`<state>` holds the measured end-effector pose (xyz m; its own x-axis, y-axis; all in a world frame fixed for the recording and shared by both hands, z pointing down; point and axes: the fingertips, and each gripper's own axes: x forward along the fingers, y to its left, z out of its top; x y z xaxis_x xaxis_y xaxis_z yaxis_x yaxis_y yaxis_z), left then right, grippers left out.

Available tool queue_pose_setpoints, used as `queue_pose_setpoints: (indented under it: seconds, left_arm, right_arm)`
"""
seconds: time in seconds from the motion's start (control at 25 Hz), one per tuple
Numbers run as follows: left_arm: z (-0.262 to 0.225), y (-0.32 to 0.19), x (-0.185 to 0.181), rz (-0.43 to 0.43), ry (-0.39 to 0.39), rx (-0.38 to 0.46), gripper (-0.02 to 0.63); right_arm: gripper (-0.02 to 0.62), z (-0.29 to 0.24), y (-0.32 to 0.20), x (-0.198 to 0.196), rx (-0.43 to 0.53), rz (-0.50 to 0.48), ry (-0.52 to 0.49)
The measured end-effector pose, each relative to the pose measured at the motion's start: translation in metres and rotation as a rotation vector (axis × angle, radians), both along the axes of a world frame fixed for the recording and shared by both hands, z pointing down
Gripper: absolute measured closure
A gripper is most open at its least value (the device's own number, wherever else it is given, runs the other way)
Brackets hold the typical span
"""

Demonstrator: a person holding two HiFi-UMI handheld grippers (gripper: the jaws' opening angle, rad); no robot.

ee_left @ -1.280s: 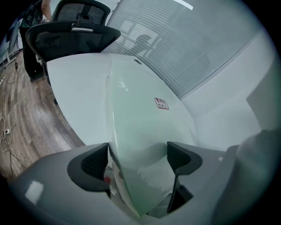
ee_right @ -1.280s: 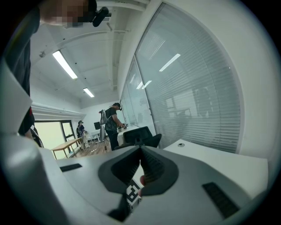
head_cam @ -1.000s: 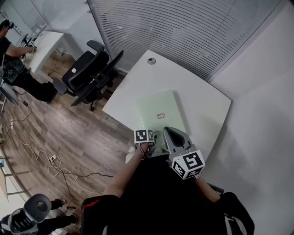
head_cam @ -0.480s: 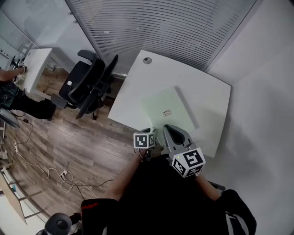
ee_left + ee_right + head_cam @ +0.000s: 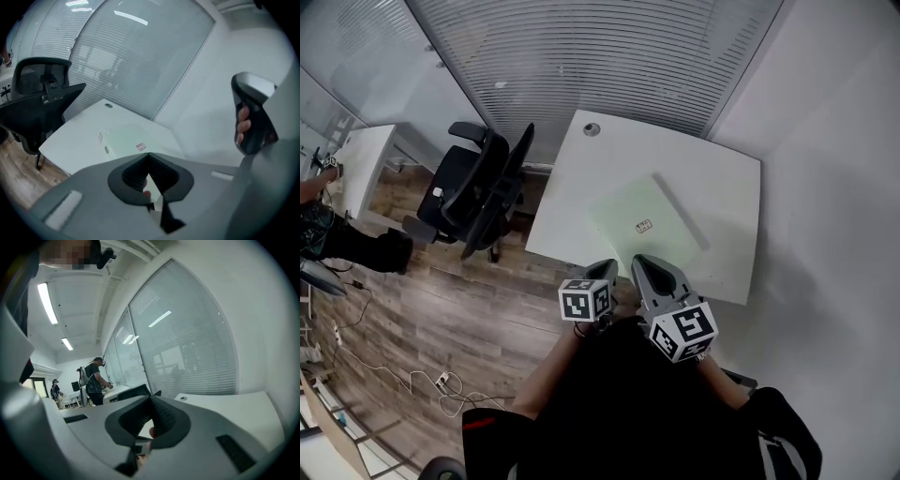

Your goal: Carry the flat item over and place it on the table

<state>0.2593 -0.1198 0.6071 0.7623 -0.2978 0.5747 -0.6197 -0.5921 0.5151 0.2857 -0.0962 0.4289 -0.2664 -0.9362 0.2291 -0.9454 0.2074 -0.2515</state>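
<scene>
A white table bears the pale green flat item, lying near its middle. At its near edge, the left gripper has just clenched on nothing; the right gripper is clenched empty. The item's small label is unreadable.

Bright, even light; fisheye-warped edges

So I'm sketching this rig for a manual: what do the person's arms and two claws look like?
The left claw and right claw are smooth grey shells with black ribbed pads inside, each carrying a white cube printed with black square markers. The left's jaws have just closed, nothing between them. The person wears a black top; a red patch marks its left sleeve.
</scene>
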Motion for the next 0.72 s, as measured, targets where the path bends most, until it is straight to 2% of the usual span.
queue_pose_setpoints:
  seconds: [0.16,0.32,0.6,0.72]
  left_arm:
    - [-0.048,0.006,-0.009,0.013,0.096,0.061,0.601]
    - [-0.09,0.011,-0.02,0.048,0.148,0.2,0.601]
    - [-0.148,0.017,-0.044,0.039,0.188,0.442,0.601]
    - [-0.163,0.02,-0.051,0.029,0.21,0.506,0.601]
  right_arm:
    - [0.594,-0.002,0.007,-0.009,0.006,0.046,-0.002]
    - [0.595,-0.001,0.015,-0.02,0.021,0.08,-0.005]
    - [0.594,-0.009,0.025,-0.035,0.061,0.113,-0.001]
    - [0.595,-0.014,0.028,-0.038,0.089,0.126,0.011]
